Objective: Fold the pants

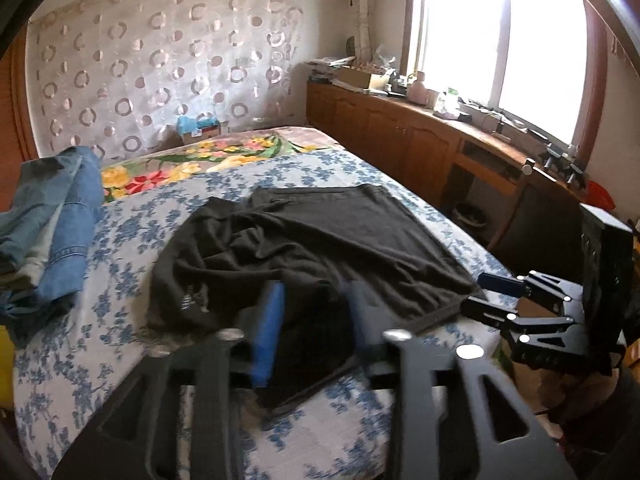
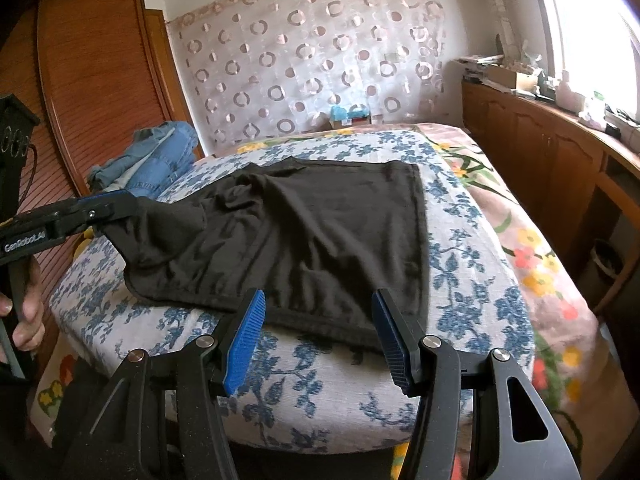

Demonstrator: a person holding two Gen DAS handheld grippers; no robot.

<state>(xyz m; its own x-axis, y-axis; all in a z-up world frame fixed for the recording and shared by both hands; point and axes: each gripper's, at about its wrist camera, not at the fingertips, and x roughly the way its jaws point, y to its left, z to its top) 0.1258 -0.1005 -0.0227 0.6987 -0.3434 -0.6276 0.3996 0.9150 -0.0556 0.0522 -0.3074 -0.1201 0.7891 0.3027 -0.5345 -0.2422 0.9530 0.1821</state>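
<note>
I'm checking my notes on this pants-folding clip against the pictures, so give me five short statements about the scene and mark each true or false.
1. The left gripper is pinching a corner of the black pants. True.
2. The right gripper is clamped shut on the pants. False: its jaws stand wide apart at the near hem, holding nothing.
3. A pile of blue jeans lies on the bed beside the pants. True.
4. The pants lie on a bare wooden floor. False: they are spread on the bed's blue-flowered cover.
5. The window has its curtain drawn and the room is dark. False: the panes are uncovered and bright.
</note>
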